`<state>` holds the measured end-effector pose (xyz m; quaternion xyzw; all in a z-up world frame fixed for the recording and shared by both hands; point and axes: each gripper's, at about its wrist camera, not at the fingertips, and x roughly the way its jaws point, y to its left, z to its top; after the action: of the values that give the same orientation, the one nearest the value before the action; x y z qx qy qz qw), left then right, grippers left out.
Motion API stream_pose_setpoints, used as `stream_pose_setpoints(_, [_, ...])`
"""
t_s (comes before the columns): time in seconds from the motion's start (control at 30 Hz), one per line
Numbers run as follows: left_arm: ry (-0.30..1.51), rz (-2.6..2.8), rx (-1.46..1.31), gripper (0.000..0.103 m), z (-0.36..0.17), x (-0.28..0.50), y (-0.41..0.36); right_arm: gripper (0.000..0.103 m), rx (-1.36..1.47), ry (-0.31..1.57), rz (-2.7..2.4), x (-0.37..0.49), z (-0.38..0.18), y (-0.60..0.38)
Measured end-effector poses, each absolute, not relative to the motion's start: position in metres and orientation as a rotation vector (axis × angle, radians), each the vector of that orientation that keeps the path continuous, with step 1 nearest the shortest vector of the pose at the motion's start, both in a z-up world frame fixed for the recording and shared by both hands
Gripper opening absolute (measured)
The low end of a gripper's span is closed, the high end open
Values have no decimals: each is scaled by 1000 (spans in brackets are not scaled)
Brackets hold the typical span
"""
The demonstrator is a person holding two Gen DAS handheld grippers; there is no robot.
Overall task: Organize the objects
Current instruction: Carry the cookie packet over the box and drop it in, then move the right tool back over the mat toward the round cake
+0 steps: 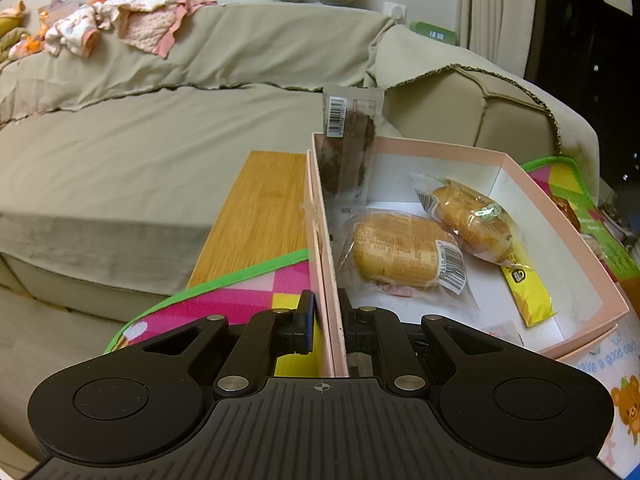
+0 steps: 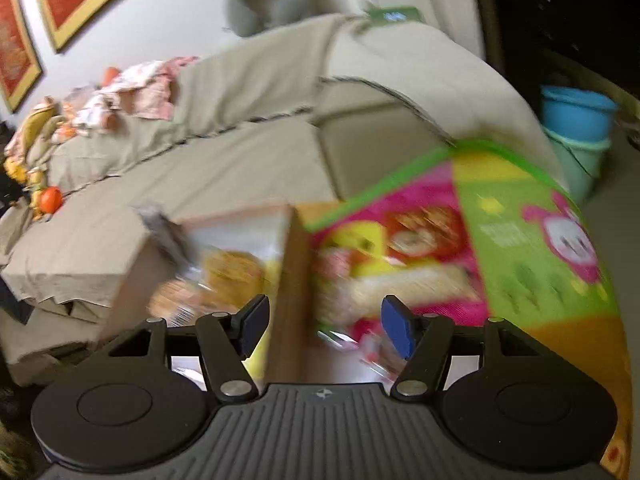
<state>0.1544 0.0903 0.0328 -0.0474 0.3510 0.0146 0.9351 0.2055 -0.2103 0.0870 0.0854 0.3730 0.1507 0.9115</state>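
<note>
A pink box stands on a colourful play mat. Inside lie two wrapped buns and a yellow packet. A dark snack packet leans upright in its far left corner. My left gripper is shut on the box's left wall near the front. The right wrist view is blurred. In it my right gripper is open, astride the box's right wall without the pads touching it. Blurred wrapped snacks lie on the mat just right of that wall.
A grey-covered sofa runs behind and to the left, with clothes heaped on its back. A wooden board lies left of the box. Blue and green buckets stand at the far right. A printed white box sits at the near right.
</note>
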Motion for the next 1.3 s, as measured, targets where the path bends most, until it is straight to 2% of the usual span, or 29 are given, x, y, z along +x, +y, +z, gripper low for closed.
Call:
stream_pose_setpoints(0.1, [717,29,-96,12,32,154,90,61,156,725,368,215,108,-178])
stream_pose_setpoints(0.17, [719,28,-92,13,32,153,90,53,129,697,413,227,123,-150])
stream_pose_setpoints(0.23, [720,25,-90,13,33,153,90,40,107,680,459,241,134,-120])
stream_pose_setpoints(0.27, [720,24,-90,13,33,153,90,39,101,677,479,247,138,-106])
stream_pose_setpoints(0.5, [714,16,-96,13,33,150,92,34,47,651,472,293,124,-31])
stream_pose_setpoints(0.63, [715,12,-100,13,33,150,93,33,8,750,462,318,101,-14])
stream_pose_setpoints(0.8, [712,17,-107,13,33,150,92,32,36,835,562,288,101,-43])
stream_pose_setpoints(1.1, [711,22,-113,13,34,149,91,36,30,663,425,221,127,-156])
stream_pose_setpoints(1.3, [714,27,-108,13,33,147,90,37,24,743,293,207,93,-227])
